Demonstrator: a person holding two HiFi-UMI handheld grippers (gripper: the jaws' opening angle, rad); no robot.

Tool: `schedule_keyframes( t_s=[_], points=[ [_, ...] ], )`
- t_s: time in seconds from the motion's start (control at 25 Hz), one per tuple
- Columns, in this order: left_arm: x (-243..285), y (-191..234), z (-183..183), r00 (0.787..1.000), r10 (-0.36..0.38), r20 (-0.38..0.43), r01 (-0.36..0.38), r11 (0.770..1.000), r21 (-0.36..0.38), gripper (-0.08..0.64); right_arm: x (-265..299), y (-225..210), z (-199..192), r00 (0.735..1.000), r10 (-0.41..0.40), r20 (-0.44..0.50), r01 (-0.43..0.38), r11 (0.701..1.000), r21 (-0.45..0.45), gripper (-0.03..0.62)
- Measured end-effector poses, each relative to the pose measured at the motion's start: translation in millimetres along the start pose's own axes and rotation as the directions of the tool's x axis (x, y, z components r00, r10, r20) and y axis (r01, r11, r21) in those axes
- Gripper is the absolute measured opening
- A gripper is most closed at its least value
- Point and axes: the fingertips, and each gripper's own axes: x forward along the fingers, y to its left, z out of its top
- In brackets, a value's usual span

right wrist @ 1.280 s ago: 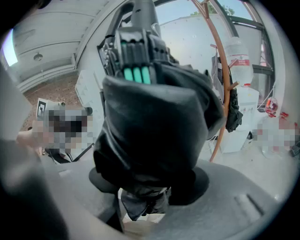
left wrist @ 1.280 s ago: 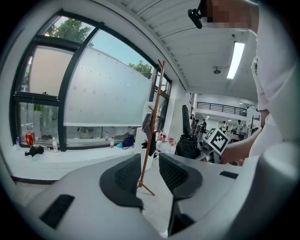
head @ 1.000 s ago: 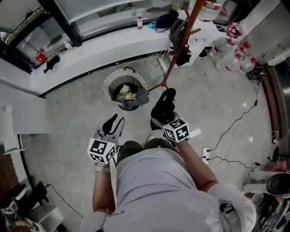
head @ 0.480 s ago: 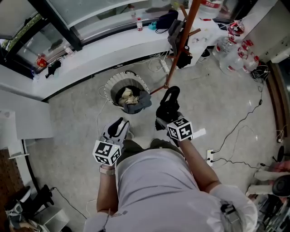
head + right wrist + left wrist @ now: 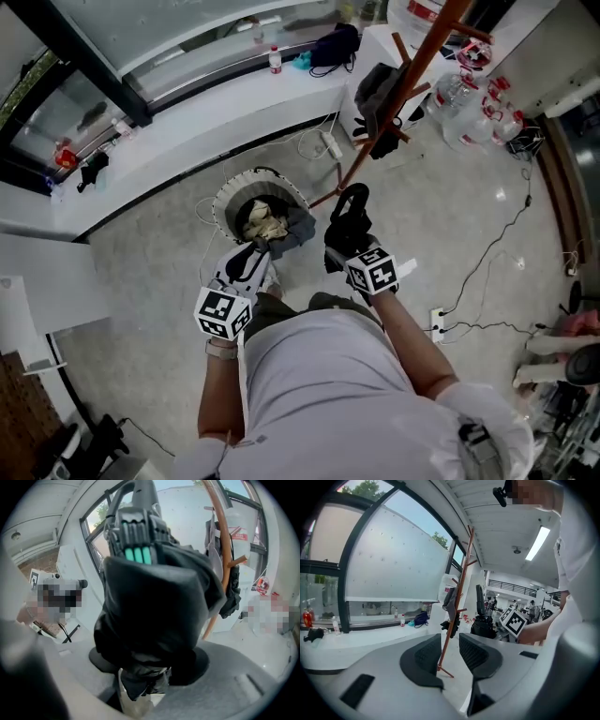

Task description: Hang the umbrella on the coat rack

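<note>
A black folded umbrella [image 5: 349, 208] with a green-buttoned handle [image 5: 137, 545] stands up from my right gripper [image 5: 345, 234], which is shut on its fabric body [image 5: 150, 602]. The orange coat rack [image 5: 412, 80] rises just beyond it, its foot on the floor close to the umbrella's tip. Dark garments [image 5: 380, 94] hang from its pegs. In the right gripper view the rack pole [image 5: 224, 541] stands to the right of the umbrella. My left gripper [image 5: 253, 258] is open and holds nothing. Through its gap [image 5: 450, 651] the rack [image 5: 457, 597] shows ahead.
A round waste bin [image 5: 232, 185] with rubbish sits on the floor right ahead of the left gripper. A white counter [image 5: 187, 122] runs along the windows behind. Large water bottles [image 5: 464, 94] stand right of the rack. Cables [image 5: 478, 272] trail over the floor at right.
Both grippers have moved forward toward the rack and the bin. The left gripper now reaches the bin's near rim. The umbrella stays in the right gripper's hold.
</note>
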Motion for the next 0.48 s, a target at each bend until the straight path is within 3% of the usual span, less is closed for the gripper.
schedule_keyframes(
  t_s=[0.28,0.48],
  points=[
    [34.3,69.1,37.4,0.990,-0.141,-0.023,0.141,0.990,0.017,0.110,43.0,-7.4,65.1,0.993,-0.119,-0.006,0.119,0.993,0.009,0.252],
    [53.0,104.6,47.0,0.971,-0.231,-0.063,0.233,0.972,0.040,0.110,63.6,-24.8,82.1,0.972,-0.231,-0.036,0.233,0.971,0.060,0.252]
  ],
)
